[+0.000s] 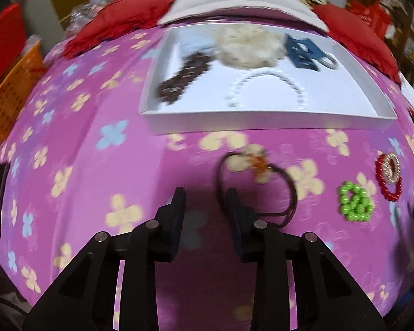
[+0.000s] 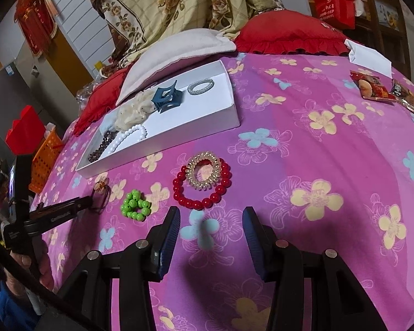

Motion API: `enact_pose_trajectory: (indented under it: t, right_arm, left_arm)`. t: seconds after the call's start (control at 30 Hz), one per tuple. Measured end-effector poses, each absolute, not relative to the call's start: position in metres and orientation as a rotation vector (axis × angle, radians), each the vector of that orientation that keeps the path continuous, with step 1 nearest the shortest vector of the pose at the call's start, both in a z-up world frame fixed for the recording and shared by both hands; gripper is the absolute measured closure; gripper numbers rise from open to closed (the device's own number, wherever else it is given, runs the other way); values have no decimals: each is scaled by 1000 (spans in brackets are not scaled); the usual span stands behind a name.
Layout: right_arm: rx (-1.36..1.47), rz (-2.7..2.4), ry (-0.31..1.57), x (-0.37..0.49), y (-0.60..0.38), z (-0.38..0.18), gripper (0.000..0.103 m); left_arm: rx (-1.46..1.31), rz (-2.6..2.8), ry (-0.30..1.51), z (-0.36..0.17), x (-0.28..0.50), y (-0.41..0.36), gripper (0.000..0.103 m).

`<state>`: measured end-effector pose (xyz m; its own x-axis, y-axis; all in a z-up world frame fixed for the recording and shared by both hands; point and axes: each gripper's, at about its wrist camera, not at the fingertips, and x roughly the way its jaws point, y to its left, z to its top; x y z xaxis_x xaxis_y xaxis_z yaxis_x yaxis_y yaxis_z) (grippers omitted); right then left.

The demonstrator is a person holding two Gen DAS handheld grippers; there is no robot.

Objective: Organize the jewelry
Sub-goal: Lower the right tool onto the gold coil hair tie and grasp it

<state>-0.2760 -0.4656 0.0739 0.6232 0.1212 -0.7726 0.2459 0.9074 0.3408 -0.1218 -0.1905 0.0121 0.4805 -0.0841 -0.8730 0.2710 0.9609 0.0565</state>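
Blurred pink floral bedding (image 2: 303, 127) is being shown in the left wrist view, so the dark hair tie (image 1: 258, 184) with its pale ornament is hard to make out; part of its loop is being hidden behind one finger of the left gripper (image 1: 205, 195), whose jaws are being held apart. A white tray (image 2: 207, 125) is being used for a dark bead strand (image 2: 100, 146), white pearl bracelet (image 2: 129, 135), cream scrunchie (image 2: 132, 113), blue claw clip (image 2: 167, 98) and pale ring-shaped band (image 2: 201, 86). On the bedding near the tray, a green bead bracelet (image 2: 136, 205) and red bead bracelet (image 2: 201, 184), partly overlapped by a golden coil tie (image 2: 202, 172), are being left. The right gripper (image 2: 211, 220) is being held spread, empty, above the bedding.
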Motion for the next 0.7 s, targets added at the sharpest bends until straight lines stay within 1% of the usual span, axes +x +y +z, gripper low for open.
enact_pose_trajectory:
  t: [0.23,0.37,0.53,0.7]
  right_arm:
    - [452,-75,922,-272,-464,69,58]
    - [440,-76,936,-270,-462,66,58]
    - [418,-61,927,-258,-465,71,58]
    - [341,-44,939,-233,-468,70,58]
  left_arm:
    - [100,-167,1054,11,-126,-150,73]
    - [91,-161,1045,10,-128,-146,66]
    - [81,-164,1052,9,-127,-145,66]
    - [77,-163,1043,8,-127,-143,62]
